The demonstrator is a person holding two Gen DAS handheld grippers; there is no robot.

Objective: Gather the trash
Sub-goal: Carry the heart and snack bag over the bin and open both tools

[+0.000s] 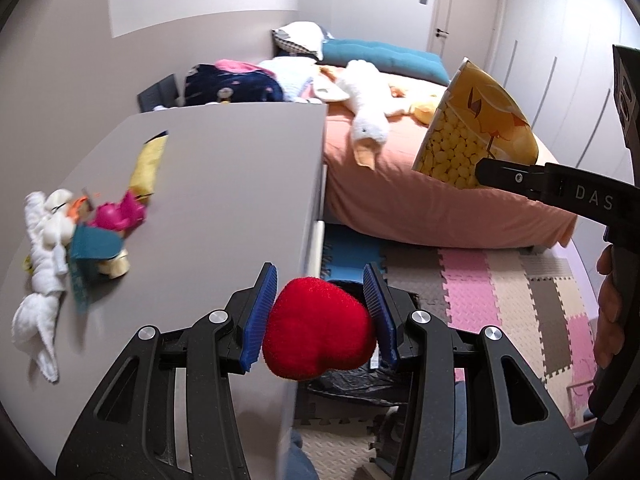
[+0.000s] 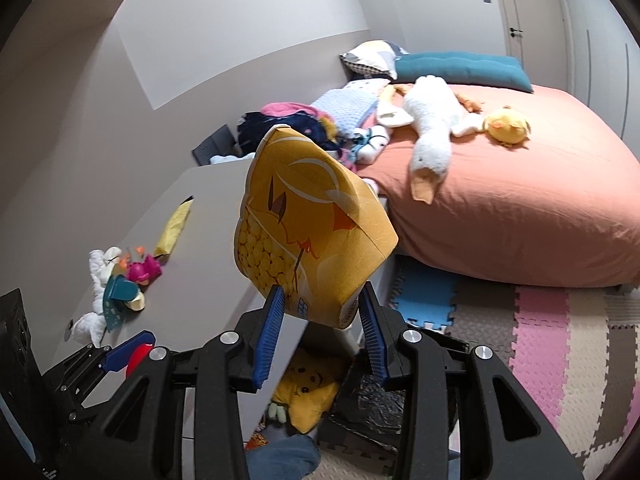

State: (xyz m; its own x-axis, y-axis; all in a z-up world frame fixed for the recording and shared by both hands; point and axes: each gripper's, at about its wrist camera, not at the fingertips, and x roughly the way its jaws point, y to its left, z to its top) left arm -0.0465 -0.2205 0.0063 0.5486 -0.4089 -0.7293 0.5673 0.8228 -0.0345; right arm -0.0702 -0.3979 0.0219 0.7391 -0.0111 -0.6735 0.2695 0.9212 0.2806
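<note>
My left gripper [image 1: 320,276] is shut on a red plush heart [image 1: 320,336], held over the right edge of the grey table [image 1: 224,184], above a black bin bag [image 1: 352,384] on the floor. My right gripper [image 2: 320,300] is shut on a yellow snack bag [image 2: 308,224] with a corn print, held up in the air past the table edge; the bag also shows in the left wrist view [image 1: 476,128]. A yellow wrapper [image 1: 148,164] lies on the table.
A white plush toy [image 1: 44,240], a pink toy [image 1: 116,212] and a teal item [image 1: 92,256] lie at the table's left. A bed [image 2: 520,208] with a plush goose [image 2: 432,132] stands behind. Foam mats [image 1: 500,296] cover the floor. A yellow plush [image 2: 308,392] lies below.
</note>
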